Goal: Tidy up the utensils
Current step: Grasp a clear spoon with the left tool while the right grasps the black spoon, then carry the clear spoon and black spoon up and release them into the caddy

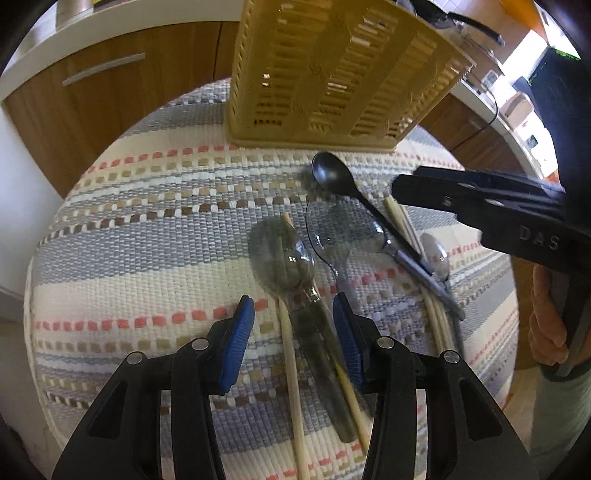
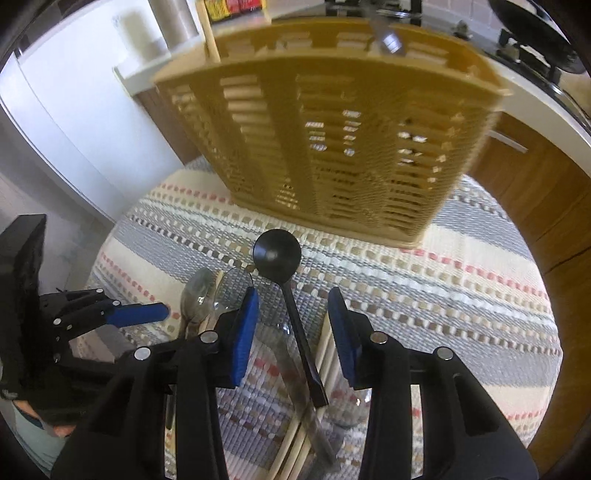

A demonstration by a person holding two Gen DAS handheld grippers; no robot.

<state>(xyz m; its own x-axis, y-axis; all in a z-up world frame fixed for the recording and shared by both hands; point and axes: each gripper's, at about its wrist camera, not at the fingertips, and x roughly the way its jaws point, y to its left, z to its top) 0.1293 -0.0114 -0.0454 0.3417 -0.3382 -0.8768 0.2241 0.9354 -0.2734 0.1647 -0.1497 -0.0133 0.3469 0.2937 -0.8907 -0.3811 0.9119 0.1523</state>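
Several utensils lie on a striped woven mat [image 1: 147, 258] in front of a yellow slotted cutlery basket [image 1: 332, 74] [image 2: 332, 147]. My left gripper [image 1: 293, 328] hangs open just above the mat. The handle of a smoky clear plastic spoon [image 1: 280, 251] and a wooden chopstick [image 1: 291, 354] lie between its blue pads, untouched. My right gripper [image 2: 293, 325] is open too and straddles the handle of a black spoon [image 2: 277, 254] [image 1: 332, 173] without pressing on it. A second clear spoon [image 1: 328, 236], a metal spoon [image 1: 376, 236] and more chopsticks [image 1: 399, 218] lie close by.
The basket holds an upright chopstick [image 2: 208, 29] and a metal utensil [image 2: 388, 37]. Wooden cabinets [image 1: 129, 92] and a white counter stand behind the round table. A person's hand [image 1: 546, 325] holds the right gripper [image 1: 406, 188]. The left gripper [image 2: 147, 314] shows at the lower left of the right wrist view.
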